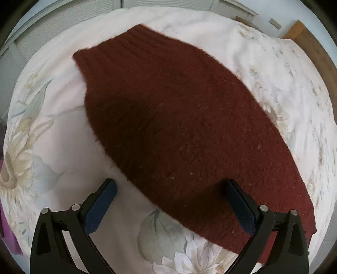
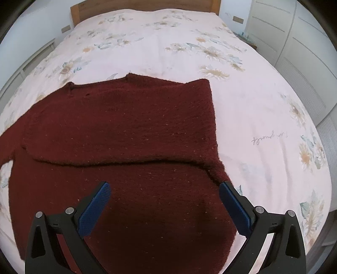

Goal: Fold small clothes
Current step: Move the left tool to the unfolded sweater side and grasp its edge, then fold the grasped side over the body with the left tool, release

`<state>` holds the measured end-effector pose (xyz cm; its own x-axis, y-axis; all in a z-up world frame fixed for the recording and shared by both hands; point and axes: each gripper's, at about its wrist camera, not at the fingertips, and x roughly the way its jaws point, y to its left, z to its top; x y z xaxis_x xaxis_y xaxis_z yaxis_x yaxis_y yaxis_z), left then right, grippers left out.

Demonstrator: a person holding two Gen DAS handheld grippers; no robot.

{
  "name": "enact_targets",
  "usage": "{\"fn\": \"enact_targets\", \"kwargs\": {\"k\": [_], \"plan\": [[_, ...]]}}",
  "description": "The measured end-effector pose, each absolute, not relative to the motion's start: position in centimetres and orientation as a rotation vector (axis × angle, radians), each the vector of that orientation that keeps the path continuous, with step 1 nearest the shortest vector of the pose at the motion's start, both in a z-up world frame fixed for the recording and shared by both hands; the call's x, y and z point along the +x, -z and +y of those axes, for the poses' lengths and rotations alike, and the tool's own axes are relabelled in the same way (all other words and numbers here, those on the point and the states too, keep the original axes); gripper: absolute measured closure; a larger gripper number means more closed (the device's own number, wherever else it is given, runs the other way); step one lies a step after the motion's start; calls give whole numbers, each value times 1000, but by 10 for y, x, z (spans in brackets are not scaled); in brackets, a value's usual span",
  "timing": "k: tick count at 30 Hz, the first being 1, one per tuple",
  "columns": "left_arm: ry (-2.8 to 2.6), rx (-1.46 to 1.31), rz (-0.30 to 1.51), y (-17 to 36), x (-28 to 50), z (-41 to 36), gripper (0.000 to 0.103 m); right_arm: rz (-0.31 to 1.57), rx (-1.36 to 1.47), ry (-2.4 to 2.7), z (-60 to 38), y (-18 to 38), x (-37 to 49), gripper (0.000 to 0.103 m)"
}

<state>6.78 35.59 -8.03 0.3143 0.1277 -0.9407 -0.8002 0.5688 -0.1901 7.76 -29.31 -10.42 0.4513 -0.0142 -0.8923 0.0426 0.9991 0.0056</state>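
Note:
A dark red knitted sweater (image 2: 130,130) lies flat on the bed, one sleeve folded across its body in the right wrist view. The left wrist view shows a long stretch of the same sweater (image 1: 172,126) running to a ribbed end at the upper left. My left gripper (image 1: 171,185) points steeply down over the sweater's near edge. Its jaws stand wide, with knit below them and nothing pinched. My right gripper (image 2: 165,187) hangs open above the sweater's lower body, its right pad (image 2: 233,208) near the garment's right edge.
The bed carries a pale floral cover (image 2: 263,118) with bare room to the right of the sweater. A wooden headboard (image 2: 143,6) stands at the far end. White wardrobe doors (image 2: 305,54) line the right side. A purple item (image 1: 8,236) shows at the left edge.

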Motion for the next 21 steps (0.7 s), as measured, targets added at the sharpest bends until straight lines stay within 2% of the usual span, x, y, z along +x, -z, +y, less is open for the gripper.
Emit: {"fn": "enact_targets", "kwargs": {"k": [1,3,4,5,6,8,13,21], "plan": [[-670,-725,1086,78,69,354,21,1104,24,37,-292,105,78,1],[-630,-687,1093,73,71,351,47,1105,25,36,-292,105,78,1],[-609,-681,1093,71,72,349,55,1105,28,35,-291,106,78,0],[-573,-680,1091,68,73,348,73,1104,31,33,-291,106,78,1],[-547,-679,1092,65,73,347,87,1104,31,31,-291,106,78,0],[-530,-664,1090,58,74,345,91,1098,32,28,-290,105,77,0],[-478,-511,1046,22,71,309,91,1075,31,28,-292,98,75,1],[-255,-352,1031,-25,85,201,92,1039,38,31,-304,86,73,1]]}}
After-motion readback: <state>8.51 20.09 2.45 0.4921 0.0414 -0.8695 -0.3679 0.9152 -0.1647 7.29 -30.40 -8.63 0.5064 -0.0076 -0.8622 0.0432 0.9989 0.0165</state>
